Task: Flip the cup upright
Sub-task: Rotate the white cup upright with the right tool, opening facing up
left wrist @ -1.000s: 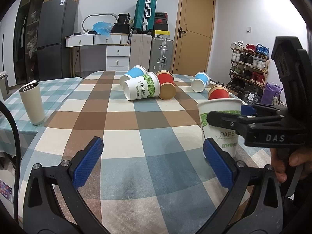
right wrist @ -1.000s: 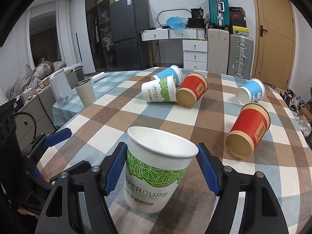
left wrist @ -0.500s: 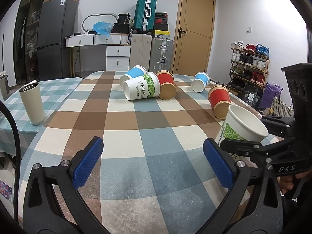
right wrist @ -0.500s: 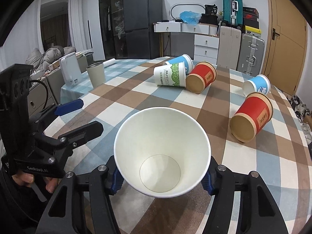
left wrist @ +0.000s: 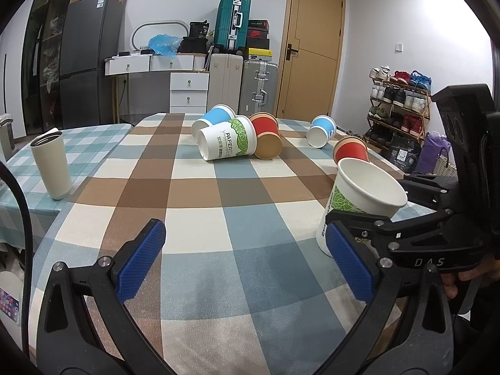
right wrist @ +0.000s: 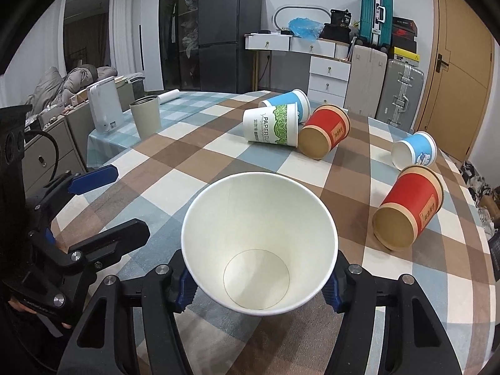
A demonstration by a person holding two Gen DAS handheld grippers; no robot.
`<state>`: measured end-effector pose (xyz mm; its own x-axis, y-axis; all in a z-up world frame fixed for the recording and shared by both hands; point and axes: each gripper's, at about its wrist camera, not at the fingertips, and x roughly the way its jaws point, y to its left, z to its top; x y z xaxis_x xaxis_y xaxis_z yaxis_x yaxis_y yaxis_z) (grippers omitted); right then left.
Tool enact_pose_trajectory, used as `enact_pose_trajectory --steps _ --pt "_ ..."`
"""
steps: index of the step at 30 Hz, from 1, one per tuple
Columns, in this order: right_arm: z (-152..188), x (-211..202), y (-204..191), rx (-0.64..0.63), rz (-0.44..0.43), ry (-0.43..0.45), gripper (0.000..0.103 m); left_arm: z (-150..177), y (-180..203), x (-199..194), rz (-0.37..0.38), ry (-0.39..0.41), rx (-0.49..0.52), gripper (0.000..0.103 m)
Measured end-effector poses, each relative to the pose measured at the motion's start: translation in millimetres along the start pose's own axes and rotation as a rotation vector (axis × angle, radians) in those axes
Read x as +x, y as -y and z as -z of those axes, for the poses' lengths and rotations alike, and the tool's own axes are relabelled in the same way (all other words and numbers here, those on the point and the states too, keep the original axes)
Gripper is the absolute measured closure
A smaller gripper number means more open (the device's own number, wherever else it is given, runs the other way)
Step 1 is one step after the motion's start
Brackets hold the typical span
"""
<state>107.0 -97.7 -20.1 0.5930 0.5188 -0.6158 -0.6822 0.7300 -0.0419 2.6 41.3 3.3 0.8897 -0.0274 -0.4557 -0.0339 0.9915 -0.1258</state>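
Note:
My right gripper (right wrist: 259,287) is shut on a white paper cup with green leaf print (right wrist: 259,243), mouth up and tilted toward the camera, its base near the checked tablecloth (right wrist: 193,162). The same cup (left wrist: 359,200) shows at the right of the left wrist view, held by the right gripper (left wrist: 406,228). My left gripper (left wrist: 243,265) is open and empty over the cloth, left of the cup. It also shows in the right wrist view (right wrist: 93,200).
Several cups lie on their sides further back: a white-green one (left wrist: 228,142), a blue one (left wrist: 215,117), two red ones (left wrist: 265,137) (right wrist: 409,206) and another blue one (left wrist: 322,131). A grey tumbler (left wrist: 51,162) stands at the left.
The right gripper has drawn the held cup down and back toward the near table edge, tilting its mouth toward its camera. The left gripper has not moved.

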Motion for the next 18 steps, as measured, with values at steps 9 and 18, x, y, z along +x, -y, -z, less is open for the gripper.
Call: enact_pose_trajectory --steps 9,18 --pt "1 -8 5 0.016 0.004 0.032 0.023 0 0 0 0.0 0.002 0.001 0.001" --pt "13 -36 29 0.092 -0.029 0.131 0.001 -5 9 -5 0.017 0.015 0.019 0.001"
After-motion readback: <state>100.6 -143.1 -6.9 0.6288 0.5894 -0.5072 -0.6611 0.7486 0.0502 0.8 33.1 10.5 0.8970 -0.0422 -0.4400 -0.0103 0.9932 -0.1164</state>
